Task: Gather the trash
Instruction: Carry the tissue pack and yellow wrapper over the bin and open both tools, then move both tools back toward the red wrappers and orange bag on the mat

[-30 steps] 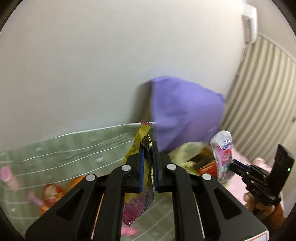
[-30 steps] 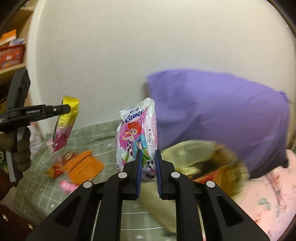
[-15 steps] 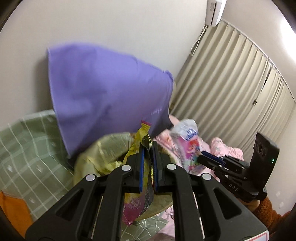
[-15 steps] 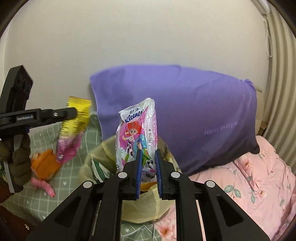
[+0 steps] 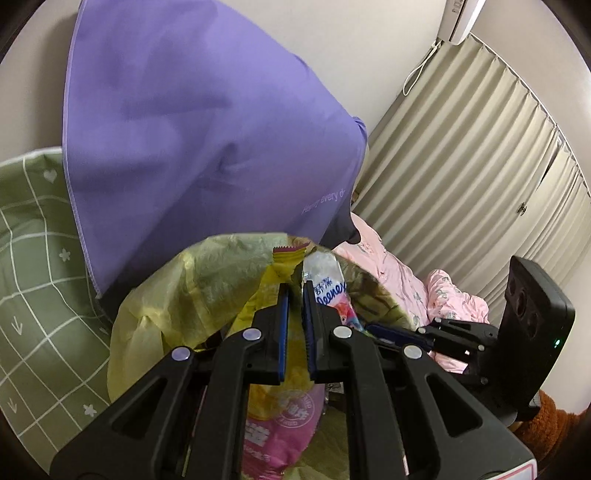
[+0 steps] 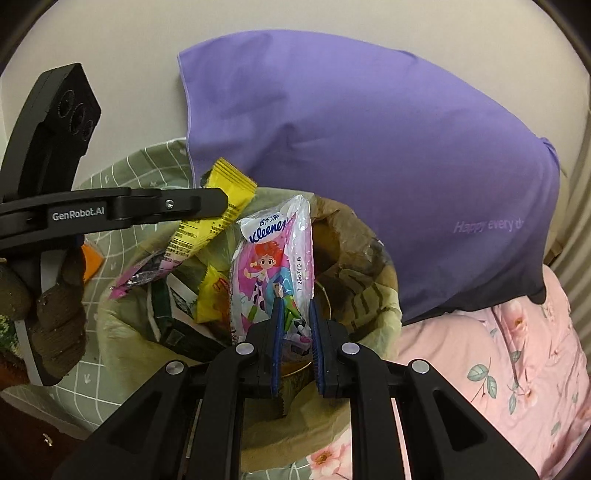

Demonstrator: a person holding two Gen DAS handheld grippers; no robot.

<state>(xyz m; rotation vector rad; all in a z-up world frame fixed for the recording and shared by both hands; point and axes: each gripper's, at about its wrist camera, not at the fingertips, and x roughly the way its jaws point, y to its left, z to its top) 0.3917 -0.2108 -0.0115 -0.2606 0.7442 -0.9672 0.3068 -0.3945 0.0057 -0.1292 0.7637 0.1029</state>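
Behind the trash bag (image 6: 384,314) a purple pillow (image 6: 369,155) leans on the wall. My left claw (image 5: 294,325) grips a yellow wrapper (image 6: 225,206), my right claw (image 6: 295,343) a tissue pack (image 6: 273,266), both above the bag's mouth; dropping them remains, I judge.

Home bedroom. A purple pillow (image 6: 369,166) leans against the plain wall at frame center. A pink floral quilt (image 6: 517,369) lies at lower right, a green checked sheet (image 5: 33,277) at left. Pleated curtains (image 5: 480,184) hang at right, below a wall-mounted air conditioner (image 5: 461,18) at upper right.
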